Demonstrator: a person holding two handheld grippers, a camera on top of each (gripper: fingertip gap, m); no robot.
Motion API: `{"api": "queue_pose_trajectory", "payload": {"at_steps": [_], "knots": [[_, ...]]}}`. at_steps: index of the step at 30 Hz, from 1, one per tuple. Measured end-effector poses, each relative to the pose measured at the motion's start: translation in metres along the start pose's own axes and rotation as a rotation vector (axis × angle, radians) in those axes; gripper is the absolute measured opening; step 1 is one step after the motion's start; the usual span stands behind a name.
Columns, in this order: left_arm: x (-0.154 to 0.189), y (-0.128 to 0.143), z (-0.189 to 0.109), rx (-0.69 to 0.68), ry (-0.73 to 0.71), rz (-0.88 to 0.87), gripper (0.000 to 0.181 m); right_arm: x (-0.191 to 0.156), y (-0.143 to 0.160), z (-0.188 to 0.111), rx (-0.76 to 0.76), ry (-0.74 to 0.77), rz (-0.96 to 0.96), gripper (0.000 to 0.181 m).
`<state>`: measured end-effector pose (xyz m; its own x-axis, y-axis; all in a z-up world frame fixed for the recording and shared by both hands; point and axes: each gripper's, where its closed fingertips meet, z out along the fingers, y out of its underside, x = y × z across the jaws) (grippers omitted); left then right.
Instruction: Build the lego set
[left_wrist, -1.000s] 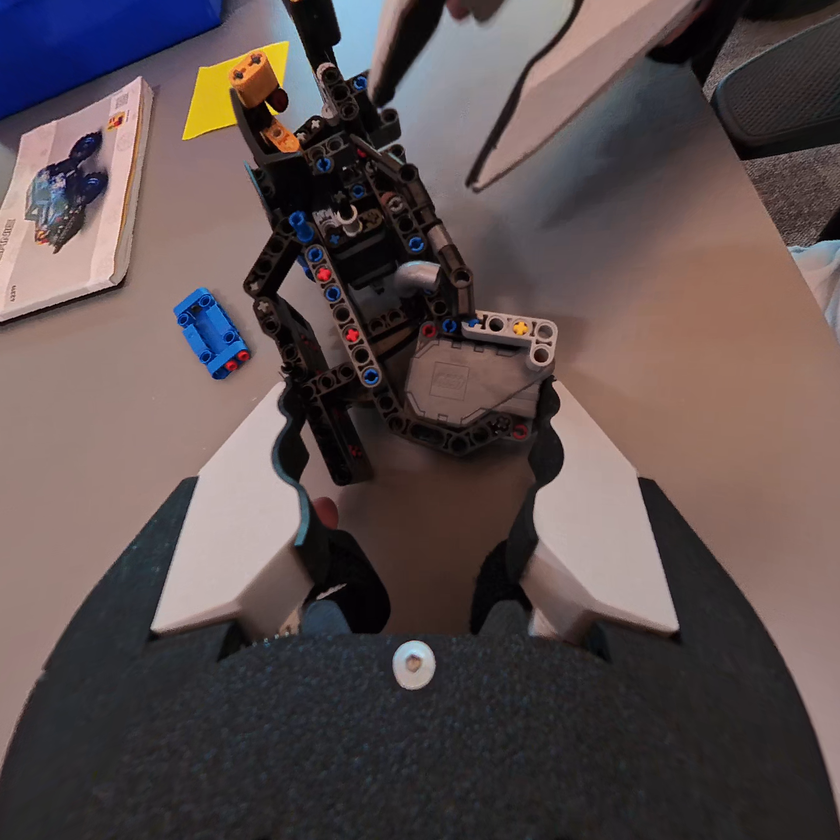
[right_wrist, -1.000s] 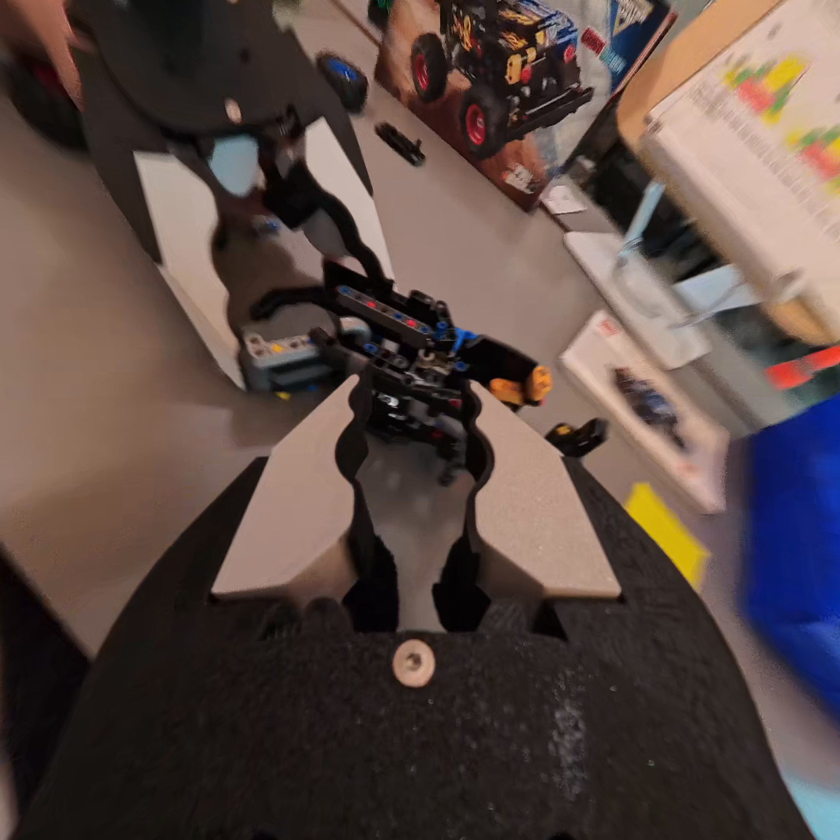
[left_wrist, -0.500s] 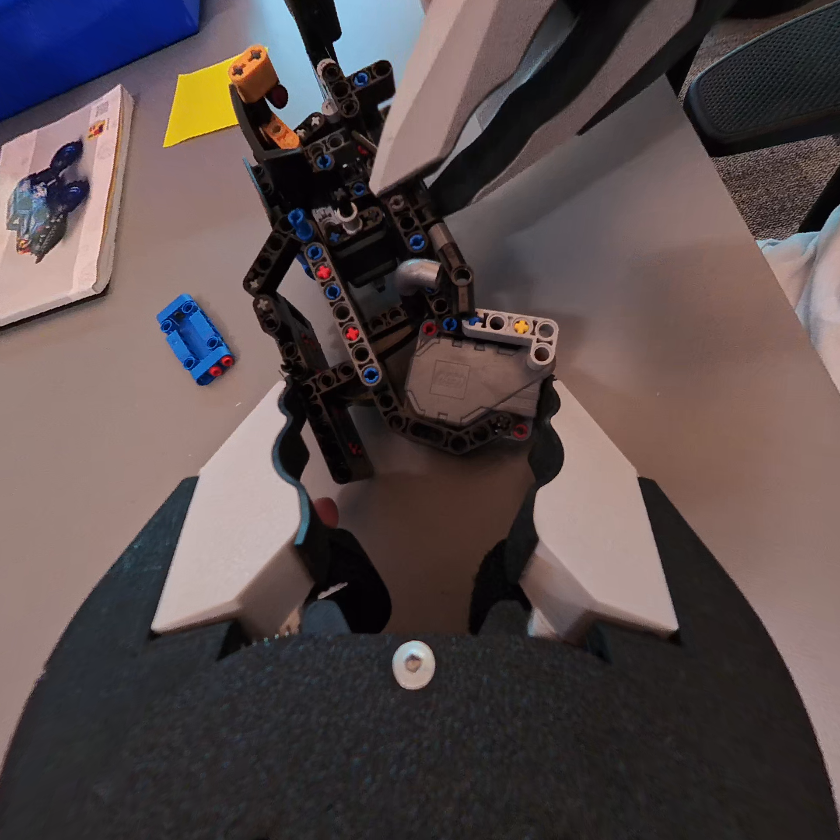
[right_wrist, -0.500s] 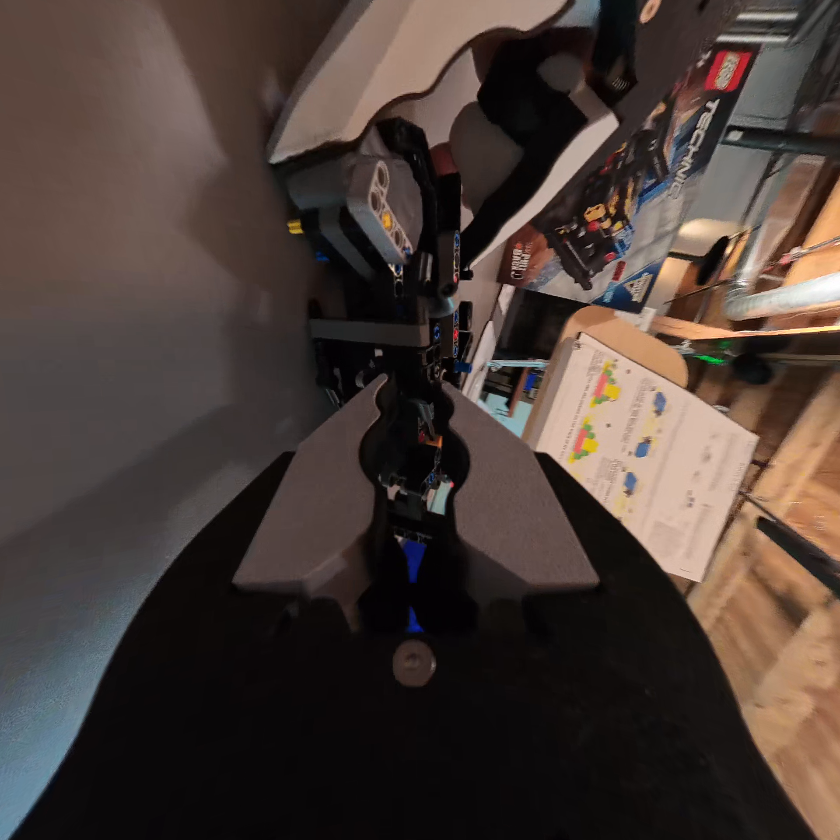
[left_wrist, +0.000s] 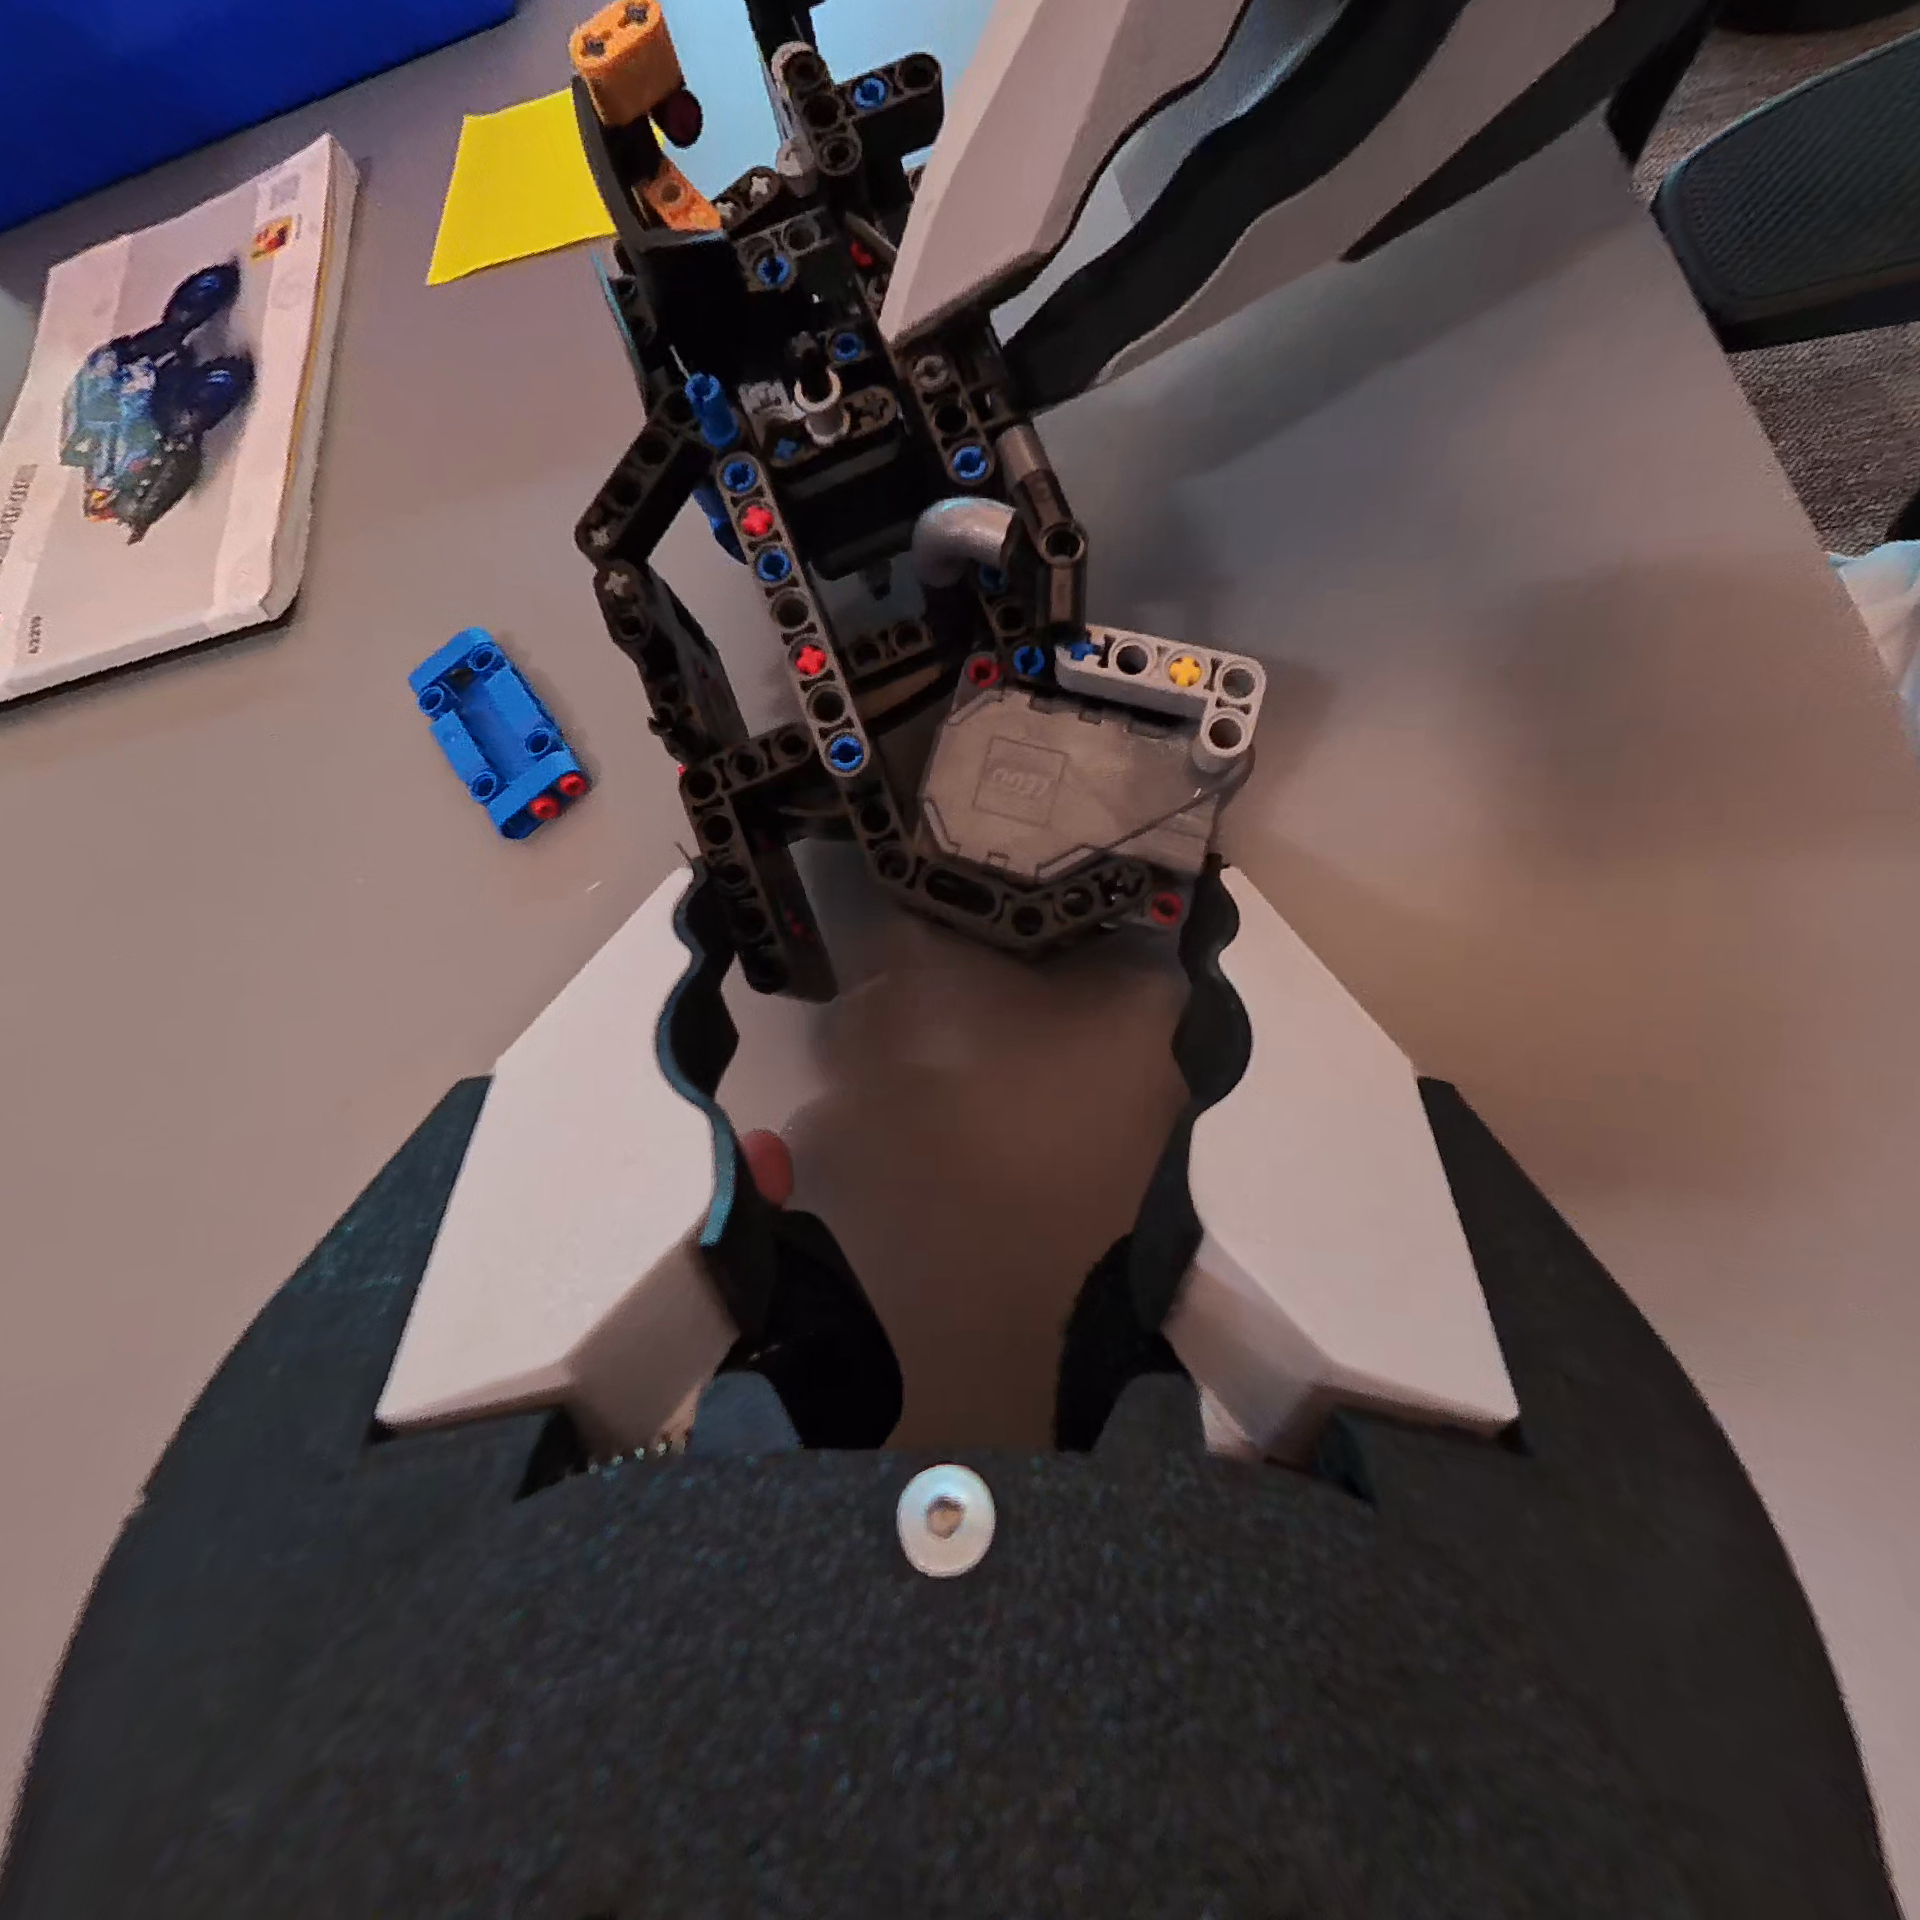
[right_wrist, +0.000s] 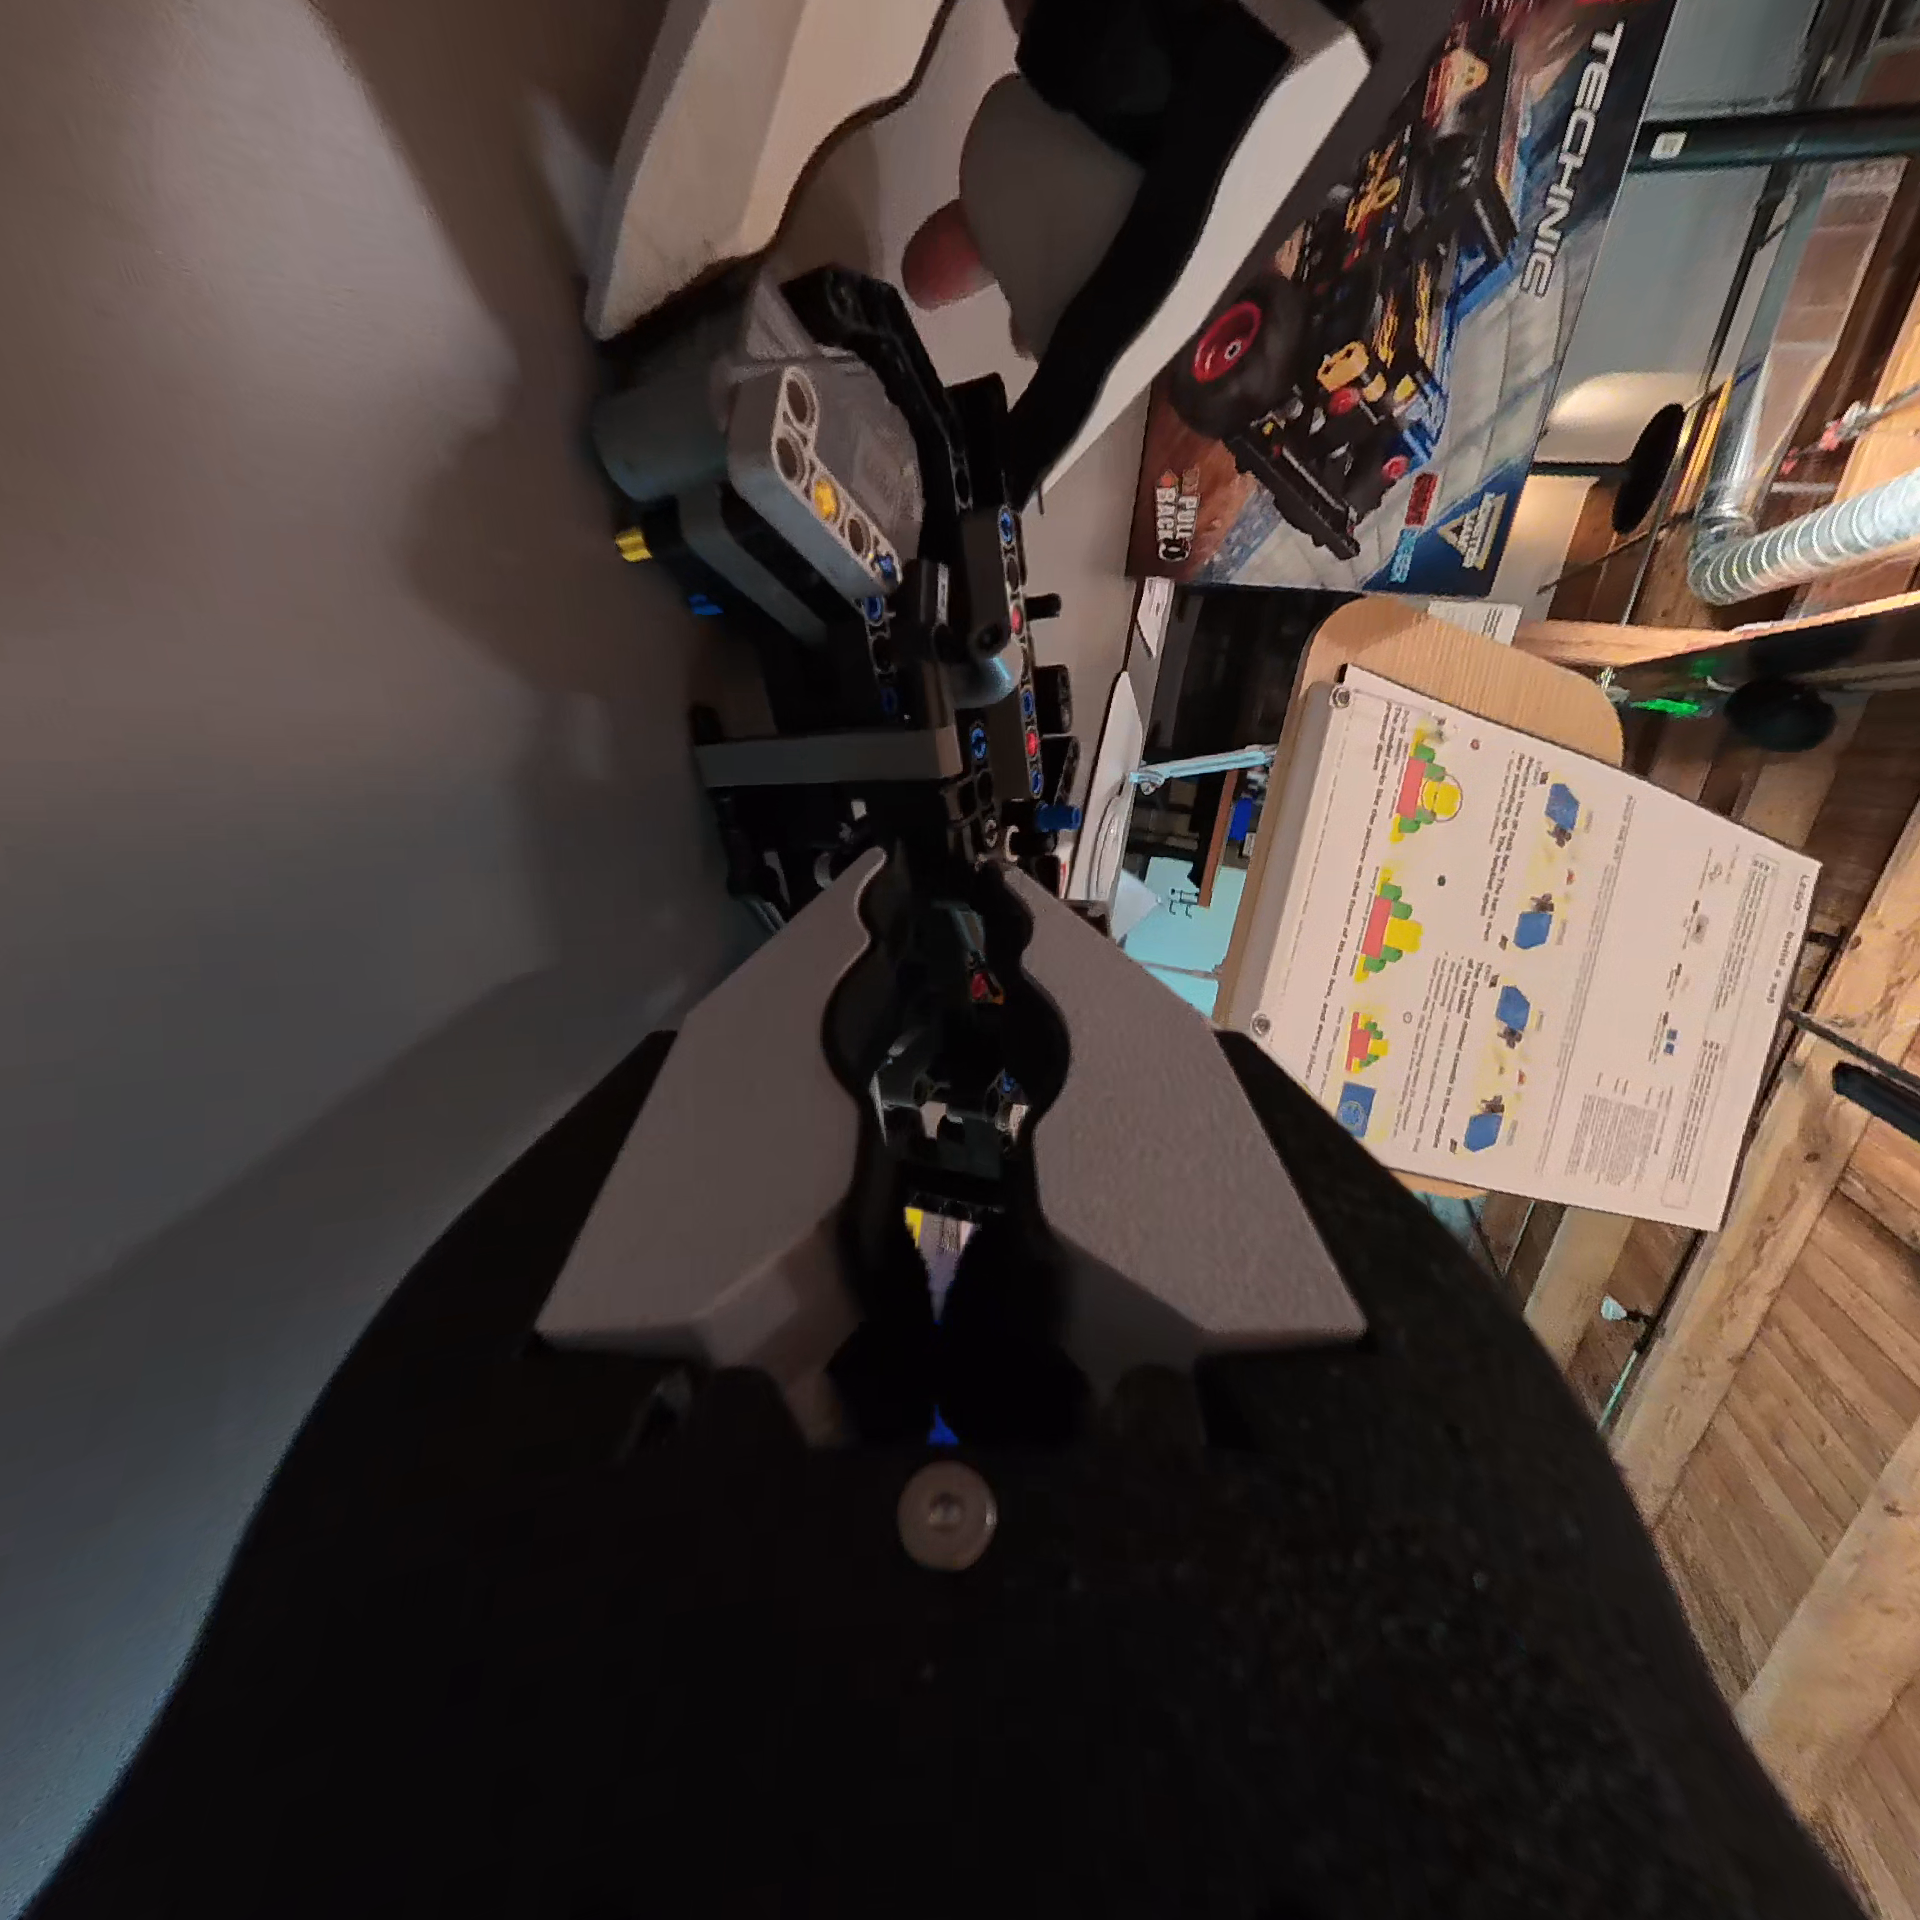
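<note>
your left gripper (left_wrist: 951, 904) has its fingers spread wide, straddling the near end of the black brick chassis (left_wrist: 831, 499); its left fingertip touches the black beam at the near-left corner, its right fingertip sits just beside the grey motor block (left_wrist: 1060, 800), so it brackets the model more than it squeezes it. your right gripper (right_wrist: 940, 883) comes in from the far right and its fingers are pinched on the far upper part of the chassis, with dark beams filling the narrow gap between the pads. the chassis stands tilted on the grey table (left_wrist: 1455, 727), near end down, orange connector (left_wrist: 623, 52) at the far top. my read: you are steadying the model with two grips. keep the right pinch on solid beams, not on loose pins or the grey curved pipe (left_wrist: 961, 525), and avoid twisting, since the frame looks open and flexible. close the left fingers only if the base slides. off to the left lie a loose blue brick piece (left_wrist: 494, 727), an instruction booklet (left_wrist: 166, 416) and a yellow paper (left_wrist: 520, 187), well apart from both grippers. the right view is rolled sideways and shows a toy box (right_wrist: 1403, 312) and a printed sheet (right_wrist: 1527, 966) behind.
</note>
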<state>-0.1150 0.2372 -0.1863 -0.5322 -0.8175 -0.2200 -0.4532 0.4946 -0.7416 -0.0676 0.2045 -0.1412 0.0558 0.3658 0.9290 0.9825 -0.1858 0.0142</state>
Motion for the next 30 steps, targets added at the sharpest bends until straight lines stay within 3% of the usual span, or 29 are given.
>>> {"api": "queue_pose_trajectory", "payload": {"at_steps": [5,8,10,12,14,18,25,30], "knots": [[-0.009,-0.007,-0.018,0.032,-0.04,0.03,0.087,0.004,0.0,0.005,-0.056,-0.006,0.064,0.011],[-0.022,-0.033,-0.046,0.134,-0.076,-0.029,0.066,0.005,-0.007,0.008,-0.049,0.025,0.11,0.011],[-0.015,-0.054,-0.054,0.213,-0.014,-0.094,0.054,0.007,-0.012,0.011,-0.037,0.051,0.139,0.011],[0.0,-0.061,-0.045,0.2,0.028,-0.097,0.054,0.009,-0.014,0.014,-0.037,0.069,0.156,0.011],[-0.003,-0.057,-0.03,0.141,-0.067,-0.019,0.053,0.01,-0.017,0.015,-0.025,0.087,0.162,0.01],[-0.005,-0.049,-0.013,0.063,-0.123,0.055,0.042,0.012,-0.029,0.014,0.02,0.132,0.17,0.01],[-0.002,-0.036,-0.005,0.037,-0.078,0.06,0.026,0.01,-0.039,0.01,0.09,0.162,0.159,0.009],[-0.002,-0.037,-0.006,0.081,0.001,-0.062,0.017,0.008,-0.035,0.008,0.072,0.129,0.182,0.01]]}}
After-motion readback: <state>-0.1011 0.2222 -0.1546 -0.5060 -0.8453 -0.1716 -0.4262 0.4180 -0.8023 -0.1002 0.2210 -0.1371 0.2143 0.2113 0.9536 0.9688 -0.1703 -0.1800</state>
